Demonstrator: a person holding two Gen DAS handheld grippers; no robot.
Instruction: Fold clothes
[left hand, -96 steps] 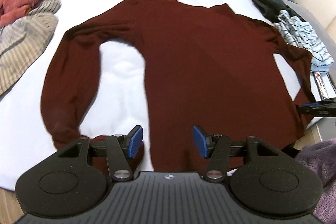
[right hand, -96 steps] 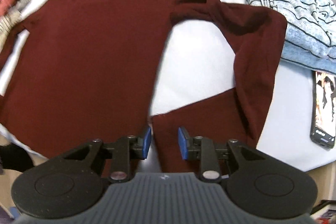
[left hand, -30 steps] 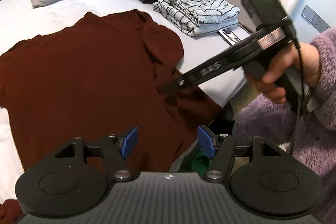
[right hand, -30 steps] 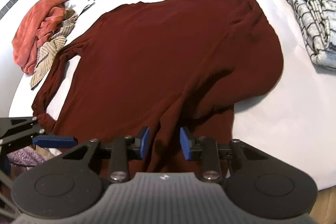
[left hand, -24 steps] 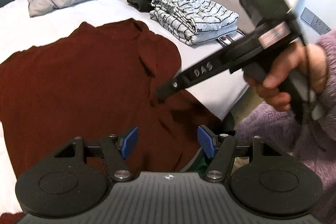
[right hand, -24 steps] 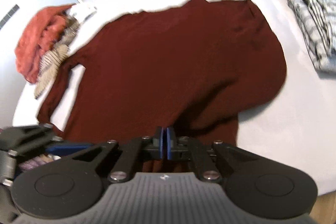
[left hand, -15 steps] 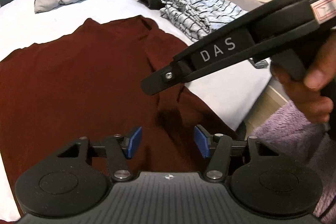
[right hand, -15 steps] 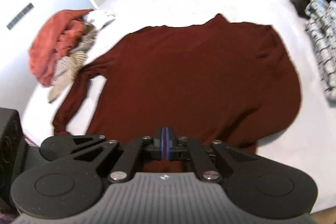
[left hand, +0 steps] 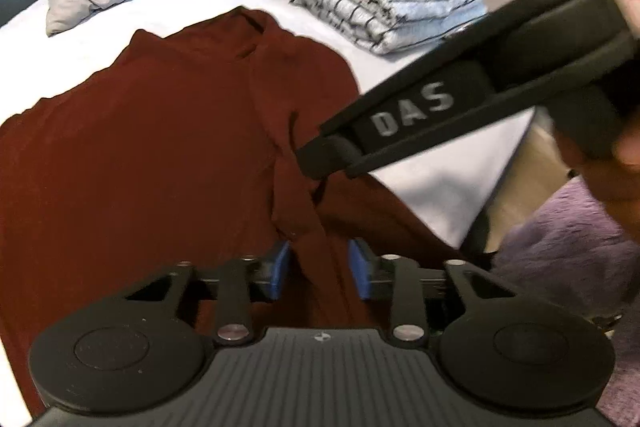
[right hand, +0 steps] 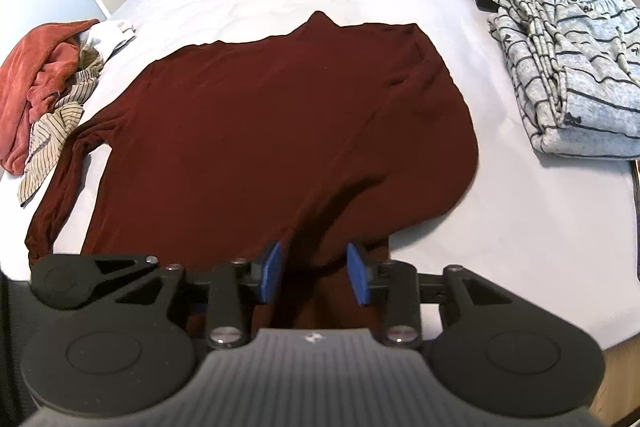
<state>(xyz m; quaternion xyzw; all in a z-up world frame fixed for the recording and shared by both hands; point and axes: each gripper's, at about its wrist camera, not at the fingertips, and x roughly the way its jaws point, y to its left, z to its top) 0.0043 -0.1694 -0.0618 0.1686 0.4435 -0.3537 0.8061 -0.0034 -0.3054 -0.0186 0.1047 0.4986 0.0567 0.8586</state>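
Maroon long-sleeved top spread flat on the white bed, hem at the near edge, right sleeve folded over the body. Left gripper: fingers apart, a ridge of sleeve fabric between them. Right gripper: fingers apart over the same fabric; its side reads "DAS". Folded striped garment near the bed's right edge.
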